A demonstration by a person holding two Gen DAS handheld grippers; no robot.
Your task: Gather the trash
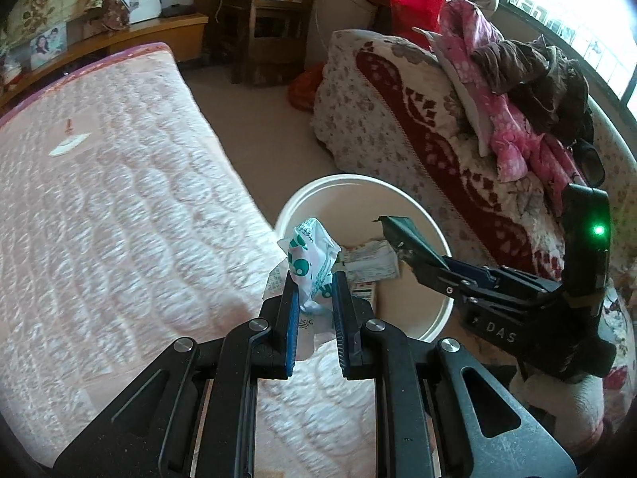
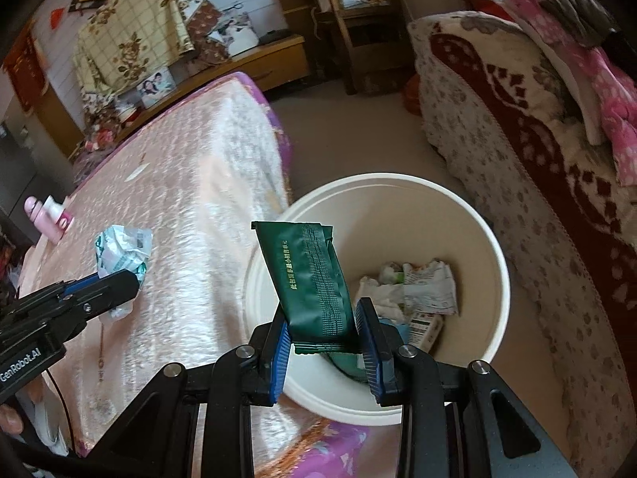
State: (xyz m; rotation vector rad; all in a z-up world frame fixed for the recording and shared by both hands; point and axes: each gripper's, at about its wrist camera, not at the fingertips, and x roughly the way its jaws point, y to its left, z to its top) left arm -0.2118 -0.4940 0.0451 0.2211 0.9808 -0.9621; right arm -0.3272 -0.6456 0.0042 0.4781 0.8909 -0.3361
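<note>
The left gripper [image 1: 314,279] is sitting nearest the lens, its blue-padded jaws closing on a crumpled white-and-green wrapper [image 1: 312,259] that is standing up between them, just over the edge of the pink quilted bed [image 1: 119,199]. Just beyond, the white bucket [image 1: 438,239] is standing on the floor in the narrow gap between the bed's edge and the floral-covered sofa [image 1: 398,119], its rim touching or nearly touching the mattress side. The right gripper [image 2: 323,336] is holding a dark green packet [image 2: 310,279] over the bucket's near rim [image 2: 501,279], jaws pinching its lower end while the rest is leaning up and left. Crumpled paper scraps [image 2: 418,286] are lying on the bucket bottom. A pink bottle [image 2: 47,215] is resting far off on the bed. Bare floor [image 2: 358,139] is opening beyond the bucket toward a wooden shelf [image 2: 350,20].
</note>
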